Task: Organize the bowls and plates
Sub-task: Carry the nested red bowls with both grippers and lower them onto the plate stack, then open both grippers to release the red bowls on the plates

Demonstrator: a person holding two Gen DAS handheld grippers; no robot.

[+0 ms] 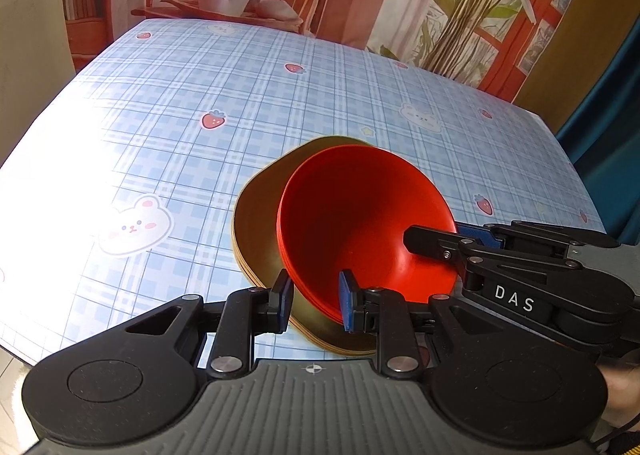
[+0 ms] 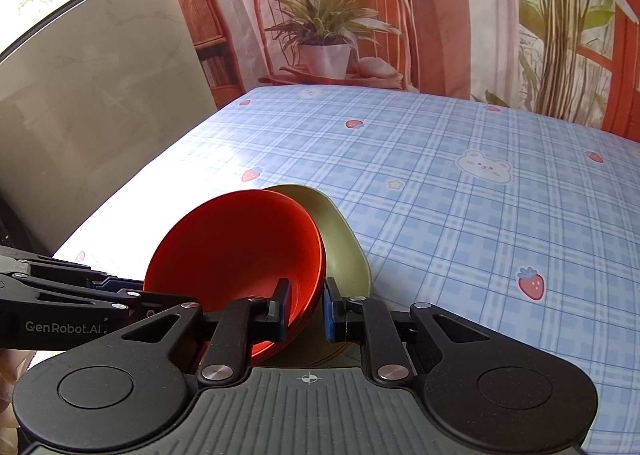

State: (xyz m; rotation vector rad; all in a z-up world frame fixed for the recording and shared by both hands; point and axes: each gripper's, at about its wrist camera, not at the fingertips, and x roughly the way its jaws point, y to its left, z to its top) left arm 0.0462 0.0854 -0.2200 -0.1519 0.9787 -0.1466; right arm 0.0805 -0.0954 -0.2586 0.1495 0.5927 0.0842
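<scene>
Two grippers meet on the same red bowl (image 1: 352, 223), and I am working both of them from my end. On the left side of the table (image 1: 168, 87), under its blue checked cloth with strawberries and bears, the surface is washed out by strong light. Moving right, an olive plate (image 1: 256, 223) lies flat on the cloth, and the red bowl sits tilted on top of it, its open side facing the left camera. My left gripper (image 1: 316, 301) has its jaws nearly closed over the near rim of the bowl, one pad outside the wall and one inside; I read that as a grip on the rim. Further right, my right gripper (image 1: 434, 247) reaches in from the side and is clamped narrowly on the bowl's right rim. In the right wrist view that same gripper (image 2: 306, 305) pinches the bowl's edge (image 2: 240, 247) between its pads, with the plate (image 2: 340, 231) showing behind and beneath it. The left gripper (image 2: 120, 287) enters there from the left edge.
</scene>
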